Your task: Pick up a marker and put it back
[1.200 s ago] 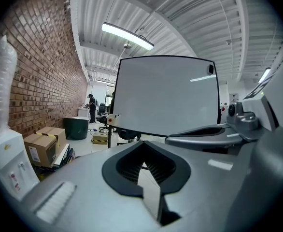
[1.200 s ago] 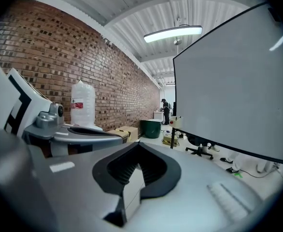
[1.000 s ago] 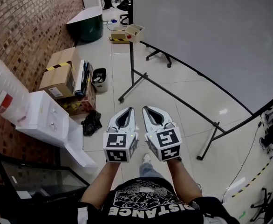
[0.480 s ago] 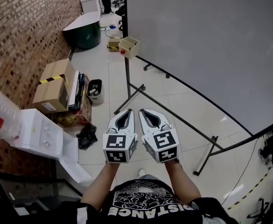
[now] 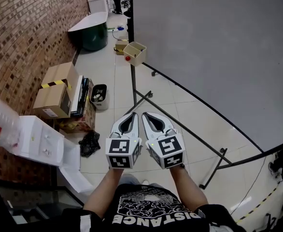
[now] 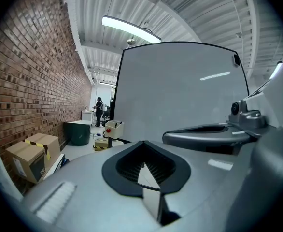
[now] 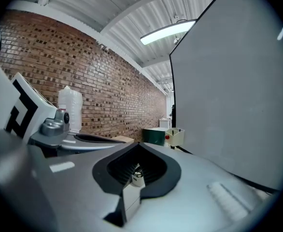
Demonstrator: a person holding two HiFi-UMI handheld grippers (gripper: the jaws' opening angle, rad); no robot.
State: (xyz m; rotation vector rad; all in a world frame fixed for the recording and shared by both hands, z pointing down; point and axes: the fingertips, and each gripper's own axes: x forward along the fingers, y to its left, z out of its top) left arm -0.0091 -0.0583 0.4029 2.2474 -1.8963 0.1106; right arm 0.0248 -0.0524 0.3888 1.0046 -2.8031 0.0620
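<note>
Both grippers are held side by side at waist height above the tiled floor. My left gripper is shut with nothing in it. Right beside it, my right gripper is shut too and holds nothing. Ahead stands a large whiteboard on a black stand. A small beige box with a red spot hangs on the stand's left post, well beyond both grippers. I cannot make out a marker in any view.
A brick wall runs along the left. By it stand cardboard boxes, a small bin, a white water dispenser and a black bag. The stand's black legs cross the floor at right. A person stands far back.
The whiteboard post and beige box have slid lower in the head view and sit nearer. Both grippers stay shut and side by side.
</note>
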